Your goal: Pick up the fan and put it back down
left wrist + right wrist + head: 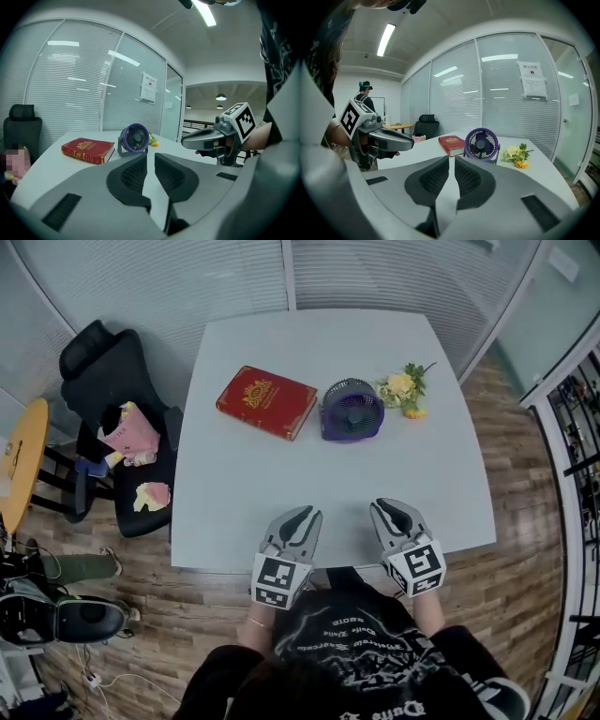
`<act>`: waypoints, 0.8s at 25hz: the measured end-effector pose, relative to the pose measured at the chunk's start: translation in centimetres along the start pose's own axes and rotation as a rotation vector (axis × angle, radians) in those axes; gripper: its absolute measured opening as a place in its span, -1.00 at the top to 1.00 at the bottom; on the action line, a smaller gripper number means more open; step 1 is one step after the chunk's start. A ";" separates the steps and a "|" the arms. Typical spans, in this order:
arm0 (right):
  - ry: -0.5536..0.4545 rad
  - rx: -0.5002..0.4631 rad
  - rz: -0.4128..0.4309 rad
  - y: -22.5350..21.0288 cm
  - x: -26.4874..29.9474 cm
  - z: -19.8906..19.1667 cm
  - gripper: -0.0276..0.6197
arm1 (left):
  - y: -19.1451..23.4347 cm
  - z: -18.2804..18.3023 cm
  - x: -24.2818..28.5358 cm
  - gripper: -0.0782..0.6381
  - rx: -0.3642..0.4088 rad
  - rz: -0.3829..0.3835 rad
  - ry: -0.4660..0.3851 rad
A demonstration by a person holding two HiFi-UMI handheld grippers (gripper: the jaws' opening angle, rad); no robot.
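The purple desk fan (352,410) stands upright toward the far side of the white desk (328,502), untouched, between a red hardcover book (266,401) on its left and a small bunch of yellow flowers (403,388) on its right. Both neighbours sit just beside it, so any approach probably has to come from the front or above rather than from the sides.

The left gripper (298,518) and the right gripper (389,507) hover side by side over the near edge of the desk, well apart from the fan and both pointing toward it. This looks like a ready stance before the reach. The fingers of each are drawn nearly together, with only a narrow slit between the pads and nothing in it. They would have to spread wide before they could take the fan's round cage or its stand. The pick-up is not yet begun.
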State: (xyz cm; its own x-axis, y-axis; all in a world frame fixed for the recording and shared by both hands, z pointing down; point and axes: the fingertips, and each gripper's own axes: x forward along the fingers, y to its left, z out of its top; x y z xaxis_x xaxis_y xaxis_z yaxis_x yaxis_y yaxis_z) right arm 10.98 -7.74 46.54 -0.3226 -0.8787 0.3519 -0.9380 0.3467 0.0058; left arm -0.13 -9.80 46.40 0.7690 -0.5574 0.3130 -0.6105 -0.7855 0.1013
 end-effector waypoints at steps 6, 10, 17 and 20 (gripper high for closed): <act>0.011 -0.002 -0.009 0.1 -0.1 -0.4 0.89 | -1.1 0.7 -0.2 0.72 -0.028 -0.069 -0.040; -0.013 0.010 -0.015 0.0 -0.3 -0.1 0.89 | -1.3 0.6 -0.1 0.73 -0.023 -0.071 -0.031; -0.030 -0.015 -0.077 -0.8 -0.8 0.1 0.89 | -1.5 0.3 0.0 0.73 0.019 -0.064 -0.019; -0.036 -0.032 -0.089 -0.8 -0.9 0.1 0.90 | -1.7 0.7 -0.1 0.73 0.012 -0.073 -0.026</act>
State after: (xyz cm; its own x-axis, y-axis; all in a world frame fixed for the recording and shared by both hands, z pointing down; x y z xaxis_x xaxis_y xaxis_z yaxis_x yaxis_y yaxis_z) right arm 12.04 -7.26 46.09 -0.2428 -0.9176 0.3147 -0.9588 0.2763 0.0659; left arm 0.95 -8.60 45.49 0.8163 -0.5050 0.2802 -0.5503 -0.8274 0.1119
